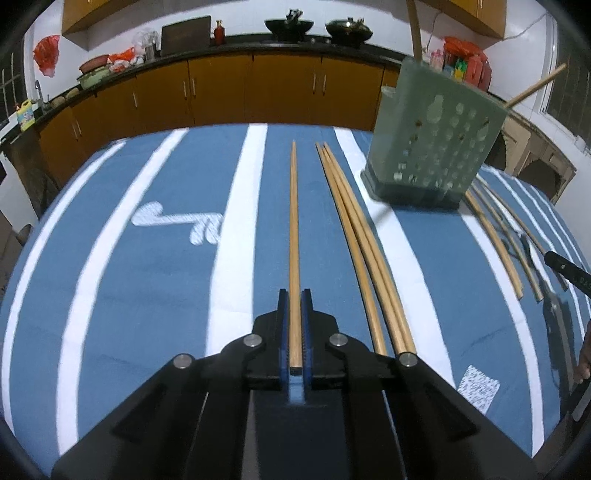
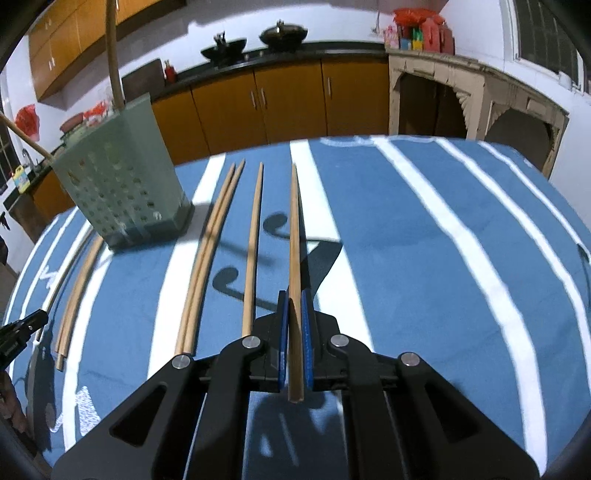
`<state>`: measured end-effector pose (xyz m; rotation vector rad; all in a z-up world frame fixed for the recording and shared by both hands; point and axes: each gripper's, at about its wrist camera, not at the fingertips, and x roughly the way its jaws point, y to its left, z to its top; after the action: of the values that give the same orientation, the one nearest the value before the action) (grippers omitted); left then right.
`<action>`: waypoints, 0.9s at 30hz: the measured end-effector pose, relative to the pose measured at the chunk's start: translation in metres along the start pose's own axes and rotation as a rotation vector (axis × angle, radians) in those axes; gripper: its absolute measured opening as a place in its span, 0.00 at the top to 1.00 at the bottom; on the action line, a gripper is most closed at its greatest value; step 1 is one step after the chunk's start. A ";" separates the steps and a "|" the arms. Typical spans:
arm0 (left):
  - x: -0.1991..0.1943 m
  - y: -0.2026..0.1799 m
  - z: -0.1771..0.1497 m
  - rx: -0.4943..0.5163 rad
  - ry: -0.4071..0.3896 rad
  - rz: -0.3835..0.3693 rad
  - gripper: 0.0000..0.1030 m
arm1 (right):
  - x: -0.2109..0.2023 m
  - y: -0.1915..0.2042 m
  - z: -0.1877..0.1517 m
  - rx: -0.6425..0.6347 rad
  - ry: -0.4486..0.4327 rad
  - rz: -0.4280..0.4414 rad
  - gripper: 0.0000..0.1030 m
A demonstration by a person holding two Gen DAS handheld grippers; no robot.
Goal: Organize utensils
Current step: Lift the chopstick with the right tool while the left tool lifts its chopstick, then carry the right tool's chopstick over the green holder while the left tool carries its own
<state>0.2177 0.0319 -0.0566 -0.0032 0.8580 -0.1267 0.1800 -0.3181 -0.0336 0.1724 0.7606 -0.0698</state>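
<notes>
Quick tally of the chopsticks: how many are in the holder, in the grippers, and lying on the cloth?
In the green holder: 2 chopsticks
Held: 2, one each in left gripper and right gripper
Lying on the striped cloth: 6 (bundle of three, pair, single)
Total: 10

Tablecloth (image 1: 147,295): blue with white stripes and white motifs. Wooden chopsticks (image 1: 364,236): pale tan. Perforated plastic utensil holder (image 1: 436,136): translucent pale green, round-hole pattern, darker base. Kitchen cabinets (image 2: 288,103): orange-brown, black countertop. Gripper pads (image 2: 282,332): blue on black.

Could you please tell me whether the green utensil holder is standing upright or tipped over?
Upright: the green utensil holder rests on its dark base, and two chopsticks stick out of its top.
</notes>
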 end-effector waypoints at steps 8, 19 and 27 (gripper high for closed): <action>-0.042 0.010 0.020 -0.029 -0.129 0.002 0.93 | -0.030 -0.009 0.015 0.028 -0.087 0.003 0.92; -0.092 0.017 0.045 -0.097 -0.297 -0.051 0.93 | -0.065 -0.008 0.040 0.030 -0.224 0.007 0.92; -0.117 0.022 0.060 -0.125 -0.384 -0.069 0.93 | -0.075 -0.003 0.049 0.024 -0.270 0.011 0.92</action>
<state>0.1896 0.0637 0.0699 -0.1693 0.4814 -0.1314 0.1587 -0.3303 0.0531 0.1855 0.4901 -0.0901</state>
